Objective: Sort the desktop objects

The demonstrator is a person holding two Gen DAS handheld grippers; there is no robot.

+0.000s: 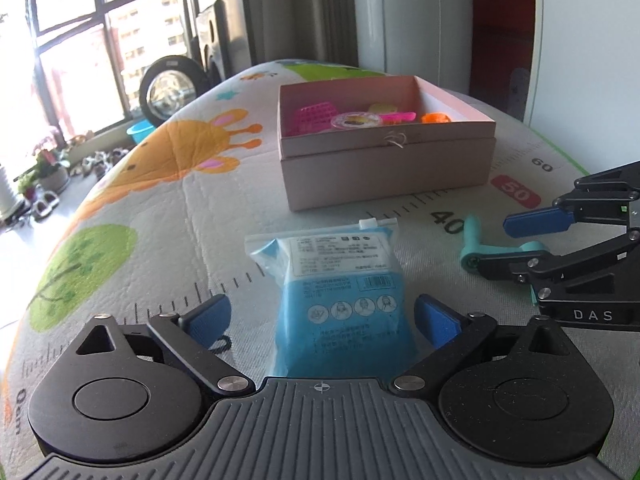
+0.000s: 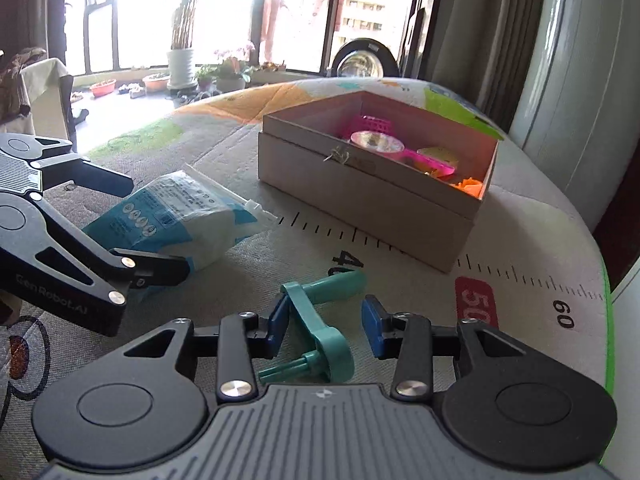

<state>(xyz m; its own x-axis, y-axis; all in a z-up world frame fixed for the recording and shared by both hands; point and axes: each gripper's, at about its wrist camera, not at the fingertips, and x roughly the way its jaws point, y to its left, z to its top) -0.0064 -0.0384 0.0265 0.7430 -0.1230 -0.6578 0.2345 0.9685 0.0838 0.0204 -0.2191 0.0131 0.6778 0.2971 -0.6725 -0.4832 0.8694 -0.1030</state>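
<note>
Your table (image 1: 168,208) carries a printed play mat with a ruler scale. The open pink box (image 1: 384,164) sits toward the far edge, past the 40 and 50 marks; inside it lie a pink basket (image 1: 314,114), a clear round lidded cup (image 1: 356,121) and orange pieces (image 1: 436,118). The blue-and-white plastic packet (image 1: 340,292) lies nearer you, in front of the box. Your left tool (image 1: 322,318) straddles the packet's near end, jaws wide, pads clear of it on both sides. The teal crank handle (image 2: 320,320) lies on the mat near the 40 mark. Your right tool (image 2: 326,322) sits around it, jaws partly closed; the left pad touches the handle's arm, the right pad stands apart.
</note>
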